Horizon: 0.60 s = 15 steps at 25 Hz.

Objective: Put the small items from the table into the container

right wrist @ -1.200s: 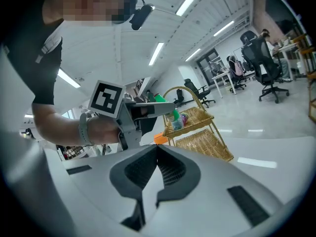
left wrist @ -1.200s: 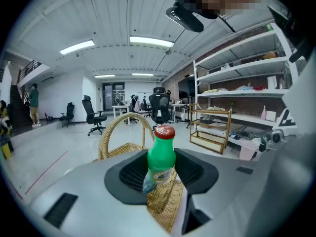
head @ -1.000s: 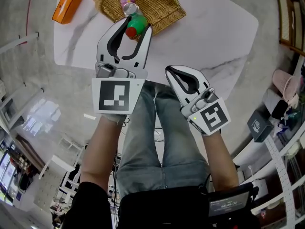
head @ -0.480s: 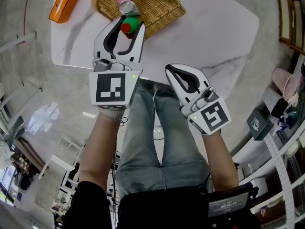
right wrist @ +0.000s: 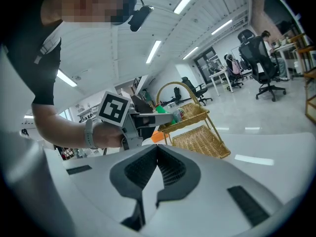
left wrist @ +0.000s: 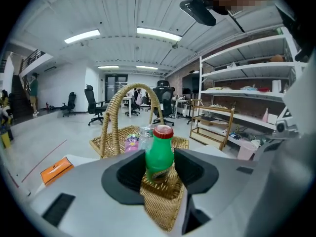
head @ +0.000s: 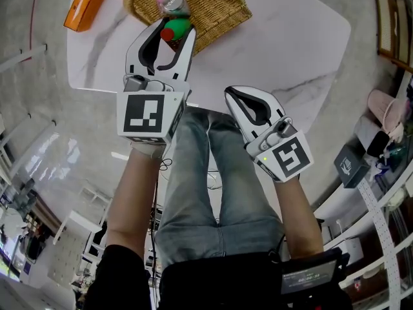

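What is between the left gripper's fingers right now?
A red-capped green bottle, gripped by the left gripper over the near edge of the wicker basket; the left gripper view shows it.

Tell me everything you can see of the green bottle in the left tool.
The green bottle is small and looks like glossy plastic, with a red screw cap and a pale label low on its body. It stands upright, clamped at its lower body between the pads of the left tool, over the near edge of the wicker basket. Whether its base touches the wicker cannot be told.
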Each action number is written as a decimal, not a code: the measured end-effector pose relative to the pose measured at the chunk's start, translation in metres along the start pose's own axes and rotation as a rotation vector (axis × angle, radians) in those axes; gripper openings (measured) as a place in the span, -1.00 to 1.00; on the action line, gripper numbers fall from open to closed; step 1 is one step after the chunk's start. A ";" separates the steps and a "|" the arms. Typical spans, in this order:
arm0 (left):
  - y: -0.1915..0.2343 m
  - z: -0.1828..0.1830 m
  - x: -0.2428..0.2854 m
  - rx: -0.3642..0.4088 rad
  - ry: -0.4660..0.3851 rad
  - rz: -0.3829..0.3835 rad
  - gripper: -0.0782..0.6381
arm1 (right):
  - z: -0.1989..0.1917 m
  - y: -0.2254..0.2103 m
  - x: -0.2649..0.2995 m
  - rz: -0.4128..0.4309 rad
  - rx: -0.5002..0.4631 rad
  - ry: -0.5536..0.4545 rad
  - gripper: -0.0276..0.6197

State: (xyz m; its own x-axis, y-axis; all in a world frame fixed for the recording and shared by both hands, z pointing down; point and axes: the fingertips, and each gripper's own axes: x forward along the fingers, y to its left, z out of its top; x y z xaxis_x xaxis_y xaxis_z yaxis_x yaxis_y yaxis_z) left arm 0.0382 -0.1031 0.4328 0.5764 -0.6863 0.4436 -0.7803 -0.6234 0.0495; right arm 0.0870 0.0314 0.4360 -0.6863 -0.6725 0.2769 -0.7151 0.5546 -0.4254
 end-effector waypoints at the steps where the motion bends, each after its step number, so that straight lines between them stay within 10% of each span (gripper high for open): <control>1: -0.001 -0.001 -0.001 0.004 0.000 -0.009 -0.30 | 0.000 0.000 0.001 -0.002 0.002 0.002 -0.89; 15: -0.007 0.008 -0.016 0.030 -0.053 -0.067 -0.23 | -0.001 0.012 0.009 -0.002 -0.013 -0.001 -0.89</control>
State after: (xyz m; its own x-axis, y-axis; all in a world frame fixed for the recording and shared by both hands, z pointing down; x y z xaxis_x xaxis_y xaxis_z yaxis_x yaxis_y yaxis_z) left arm 0.0366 -0.0903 0.4184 0.6396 -0.6608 0.3926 -0.7325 -0.6789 0.0507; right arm 0.0723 0.0323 0.4342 -0.6845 -0.6742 0.2773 -0.7184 0.5592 -0.4138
